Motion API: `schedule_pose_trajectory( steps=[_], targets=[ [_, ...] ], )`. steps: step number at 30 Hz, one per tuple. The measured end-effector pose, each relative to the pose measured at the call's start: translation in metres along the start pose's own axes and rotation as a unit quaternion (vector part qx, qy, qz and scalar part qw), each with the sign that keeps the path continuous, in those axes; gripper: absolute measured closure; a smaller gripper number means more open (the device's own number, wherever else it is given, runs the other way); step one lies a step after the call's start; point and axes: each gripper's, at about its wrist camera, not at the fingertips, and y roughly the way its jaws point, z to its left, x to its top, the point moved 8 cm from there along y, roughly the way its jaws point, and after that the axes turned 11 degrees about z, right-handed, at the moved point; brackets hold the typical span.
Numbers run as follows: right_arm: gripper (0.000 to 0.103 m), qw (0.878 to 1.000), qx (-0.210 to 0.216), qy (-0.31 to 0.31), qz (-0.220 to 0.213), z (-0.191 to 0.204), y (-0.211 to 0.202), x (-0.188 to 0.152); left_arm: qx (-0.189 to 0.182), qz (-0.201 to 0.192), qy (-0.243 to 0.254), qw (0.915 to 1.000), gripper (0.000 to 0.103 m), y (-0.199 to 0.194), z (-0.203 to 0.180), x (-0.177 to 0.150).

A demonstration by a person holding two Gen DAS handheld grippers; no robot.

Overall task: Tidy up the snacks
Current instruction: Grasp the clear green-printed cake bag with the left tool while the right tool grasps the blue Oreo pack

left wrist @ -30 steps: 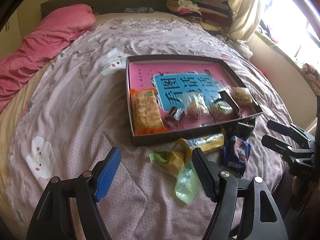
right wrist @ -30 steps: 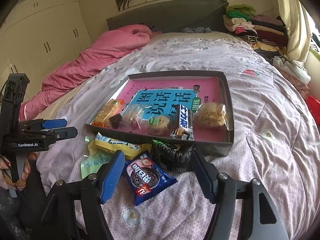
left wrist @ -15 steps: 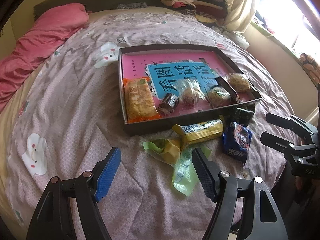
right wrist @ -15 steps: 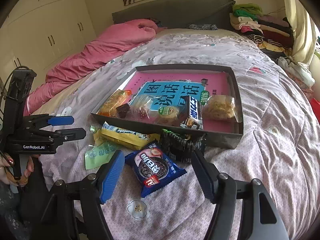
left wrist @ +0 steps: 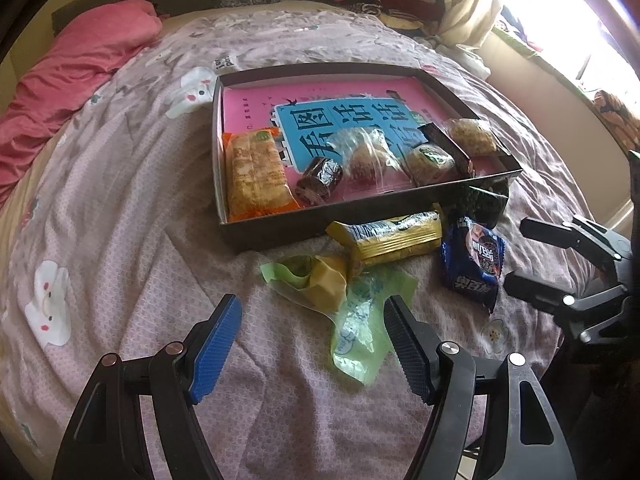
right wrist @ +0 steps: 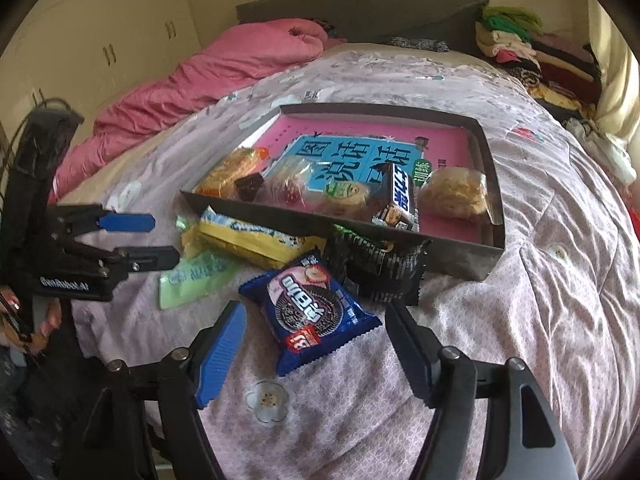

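Your left gripper [left wrist: 312,344] stands spread over the quilt [left wrist: 120,240] with nothing pinched; a pale green wrapper [left wrist: 360,340] lies between its blue pad and its black one. In the left wrist view the landmark is the dark tray [left wrist: 280,232]. Inside it you can count six snacks along the near wall: an orange-edged biscuit pack [left wrist: 254,172] at the left end, then a foil-ended brown sweet [left wrist: 318,180], a clear bag with a reddish bun [left wrist: 366,156], a round cake with a green label [left wrist: 430,160], a dark bar [left wrist: 444,142] and a crumbly cake in clear film [left wrist: 472,140] at the right end. They lie on a pink book [left wrist: 256,100] with large Chinese characters on a blue panel. Just outside the near wall lie four more packs: a yellow bar [left wrist: 392,240], a yellow-green wrapper [left wrist: 308,276], a blue cookie pack [left wrist: 474,264] and a black pack [left wrist: 486,204] touching the tray's right corner. Your right gripper [left wrist: 516,256] reaches in from the right, beside the blue pack.

In the right wrist view your right gripper [right wrist: 314,344] has its jaws opening, the blue cookie pack [right wrist: 308,312] lying between them with the pads not pressing on it. Its print shows a dark sandwich cookie, a strawberry and white Chinese letters. The black pack [right wrist: 376,268] leans against the tray [right wrist: 460,260]. Your left gripper [right wrist: 154,240], lettered "GenRobot.AI", is left of the tray.
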Motion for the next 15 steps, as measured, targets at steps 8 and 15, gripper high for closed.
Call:
schedule_pose_trajectory(
  steps=[8, 15],
  targets=[
    [0.03, 1.0, -0.009, -0.013, 0.026, -0.006, 0.024, -0.003, -0.008, 0.007, 0.006, 0.9999, 0.028, 0.011, -0.002, -0.001],
    [0.027, 0.999, 0.01, -0.009, 0.037, -0.005, 0.036, -0.002, -0.016, 0.012, -0.006, 0.9998, 0.028, 0.02, 0.003, 0.002]
  ],
)
